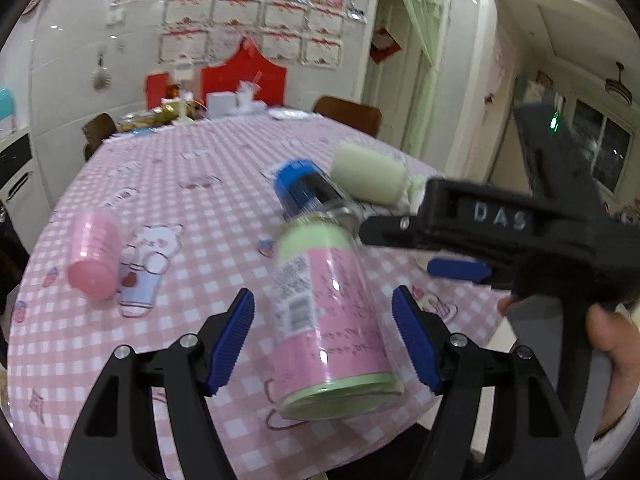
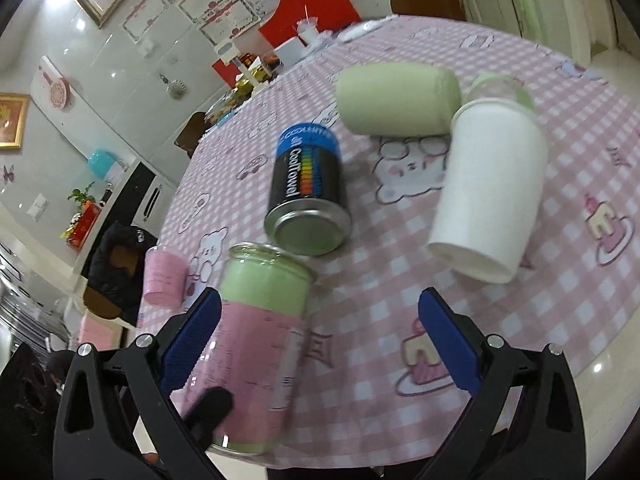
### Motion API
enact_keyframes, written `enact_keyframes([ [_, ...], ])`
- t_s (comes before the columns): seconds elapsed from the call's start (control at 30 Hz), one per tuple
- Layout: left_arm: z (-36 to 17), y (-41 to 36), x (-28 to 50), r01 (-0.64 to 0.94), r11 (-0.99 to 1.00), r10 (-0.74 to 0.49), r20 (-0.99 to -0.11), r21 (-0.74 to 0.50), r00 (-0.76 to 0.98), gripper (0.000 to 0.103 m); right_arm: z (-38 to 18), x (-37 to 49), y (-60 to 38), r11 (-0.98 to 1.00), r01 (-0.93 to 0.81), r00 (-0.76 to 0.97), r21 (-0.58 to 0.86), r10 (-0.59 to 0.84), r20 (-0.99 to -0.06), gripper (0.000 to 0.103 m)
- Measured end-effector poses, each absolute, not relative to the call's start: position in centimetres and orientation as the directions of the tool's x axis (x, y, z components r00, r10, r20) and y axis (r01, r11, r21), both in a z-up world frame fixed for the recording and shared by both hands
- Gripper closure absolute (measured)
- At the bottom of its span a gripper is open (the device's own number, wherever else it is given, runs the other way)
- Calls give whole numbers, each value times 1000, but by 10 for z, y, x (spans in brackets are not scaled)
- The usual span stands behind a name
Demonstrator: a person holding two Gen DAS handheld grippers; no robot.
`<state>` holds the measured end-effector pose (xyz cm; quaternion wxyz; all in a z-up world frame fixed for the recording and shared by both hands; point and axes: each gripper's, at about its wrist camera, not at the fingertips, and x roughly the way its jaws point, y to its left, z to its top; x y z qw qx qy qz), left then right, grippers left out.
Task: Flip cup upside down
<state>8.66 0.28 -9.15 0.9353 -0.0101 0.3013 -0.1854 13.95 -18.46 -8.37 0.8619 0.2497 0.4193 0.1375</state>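
A pink and green cup [image 1: 328, 316] stands on the pink checked table [image 1: 200, 184], near its front edge. My left gripper [image 1: 323, 342] is open, with a blue pad on each side of the cup and gaps between. In the right wrist view the same cup [image 2: 260, 344] sits just inside the left finger [image 2: 192, 340] of my right gripper [image 2: 320, 350], which is open and empty. A white cup [image 2: 488, 192] stands upside down ahead of it. A small pink cup [image 1: 94, 254] stands upside down at the left.
A black and blue can [image 2: 308, 188] stands behind the pink and green cup. A green cup [image 2: 396, 98] lies on its side further back. A glass jar [image 2: 500, 88] stands behind the white cup. Boxes and clutter sit at the far table edge [image 1: 192, 108]. Chairs [image 1: 348, 114] stand around.
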Motion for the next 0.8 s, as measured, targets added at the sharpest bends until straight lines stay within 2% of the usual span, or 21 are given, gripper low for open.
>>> enact_keyframes([
  [0.1, -84, 18, 85, 276, 949, -314, -547, -153, 776, 33, -83, 144, -177, 823, -32, 595, 567, 472, -651, 8],
  [0.2, -80, 32, 88, 186, 975, -221, -546, -119, 808, 33, -86, 149, -170, 804, -38, 576, 593, 503, -644, 8],
  [0.4, -78, 55, 99, 103, 985, -162, -551, -137, 819, 33, -92, 159, -153, 789, -53, 539, 612, 538, -648, 9],
  [0.47, -79, 60, 100, 79, 987, -145, -552, -141, 821, 33, -96, 164, -151, 785, -49, 521, 617, 548, -655, 14],
  [0.53, -79, 64, 102, 79, 985, -151, -552, -152, 820, 33, -99, 169, -148, 768, -49, 491, 639, 576, -654, 28],
  [0.6, -79, 66, 103, 73, 984, -151, -547, -161, 823, 33, -100, 171, -146, 772, -53, 489, 634, 573, -657, 34],
  [0.8, -81, 68, 106, 68, 980, -160, -546, -185, 822, 33, -100, 171, -145, 768, -77, 486, 636, 586, -648, 34],
])
